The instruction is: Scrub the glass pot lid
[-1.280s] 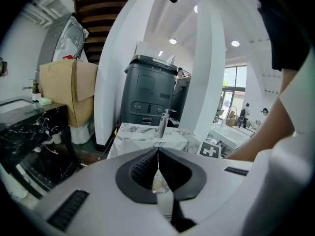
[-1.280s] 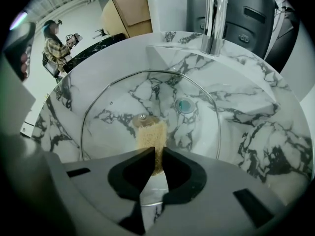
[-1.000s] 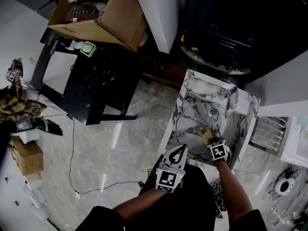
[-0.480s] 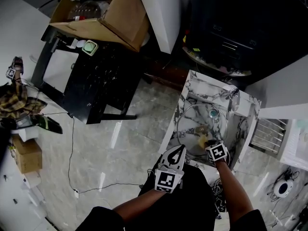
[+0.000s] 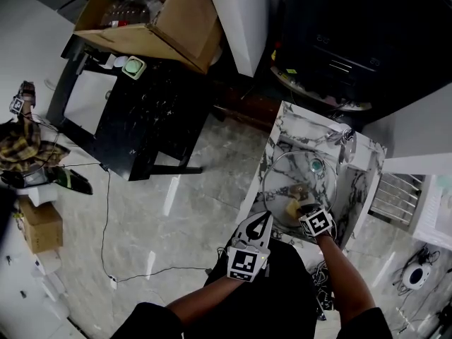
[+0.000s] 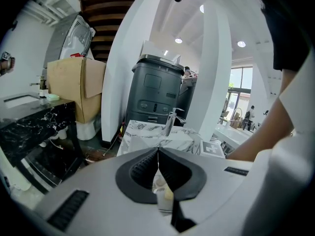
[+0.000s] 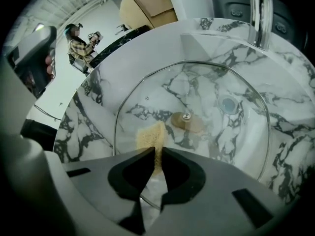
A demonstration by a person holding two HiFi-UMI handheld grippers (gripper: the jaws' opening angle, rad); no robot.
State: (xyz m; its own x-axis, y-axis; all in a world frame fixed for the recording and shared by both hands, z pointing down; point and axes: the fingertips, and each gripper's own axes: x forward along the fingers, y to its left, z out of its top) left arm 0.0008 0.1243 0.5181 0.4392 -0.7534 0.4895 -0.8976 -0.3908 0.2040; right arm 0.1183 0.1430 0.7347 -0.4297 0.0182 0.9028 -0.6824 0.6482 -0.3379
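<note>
The glass pot lid [image 5: 318, 186] lies flat in the marble sink basin [image 5: 281, 129], its brown knob [image 7: 186, 119] facing up. My right gripper [image 5: 302, 207] is shut on a yellow sponge [image 7: 149, 137], which presses on the near-left part of the glass lid [image 7: 211, 97], just inside its metal rim. My left gripper [image 5: 263, 217] hangs at the sink's near-left corner with its jaws shut and nothing clearly between them. In the left gripper view the left gripper [image 6: 158, 149] points over the sink top [image 6: 142, 132] toward the tap.
A chrome tap [image 5: 346, 143] stands at the sink's far side and the drain [image 7: 229, 104] shows through the glass. A black marble table [image 5: 141, 111] with a cardboard box [image 5: 152, 20] stands to the left. A person [image 7: 78, 41] stands far off.
My right gripper has slid the sponge a little left and nearer me across the lid. The left gripper has hardly moved.
</note>
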